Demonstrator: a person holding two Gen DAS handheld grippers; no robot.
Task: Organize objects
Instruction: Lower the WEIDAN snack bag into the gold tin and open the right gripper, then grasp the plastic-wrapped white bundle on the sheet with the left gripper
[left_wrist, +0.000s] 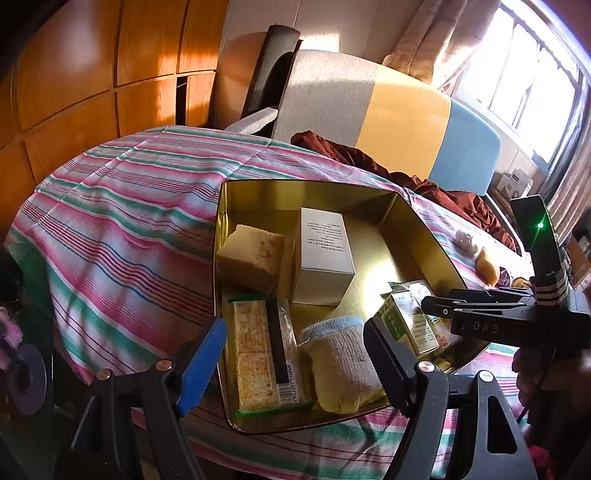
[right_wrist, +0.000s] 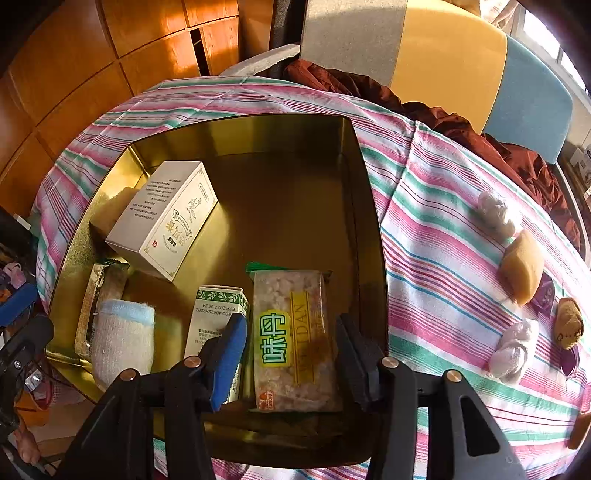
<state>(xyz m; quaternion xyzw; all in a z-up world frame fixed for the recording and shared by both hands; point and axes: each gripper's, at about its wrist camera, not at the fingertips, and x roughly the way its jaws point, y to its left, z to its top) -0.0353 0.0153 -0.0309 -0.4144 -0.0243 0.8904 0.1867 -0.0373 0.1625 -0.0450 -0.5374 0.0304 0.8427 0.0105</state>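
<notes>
Gold tin (right_wrist: 369, 206) on striped counter: white box (right_wrist: 162, 218), sock (right_wrist: 123, 336), cracker pack (left_wrist: 262, 350), green carton (right_wrist: 212, 317). Right gripper (right_wrist: 291, 354) jaws spread astride snack packet (right_wrist: 291, 332); left gripper (left_wrist: 295, 358) jaws spread, empty. Sponge (right_wrist: 522, 271) lies right of tin.

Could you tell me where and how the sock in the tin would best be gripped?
Probably grip the sock across its middle from above: it lies flat, soft and bulky between the cracker pack and the green carton, so its sides are crowded.
</notes>
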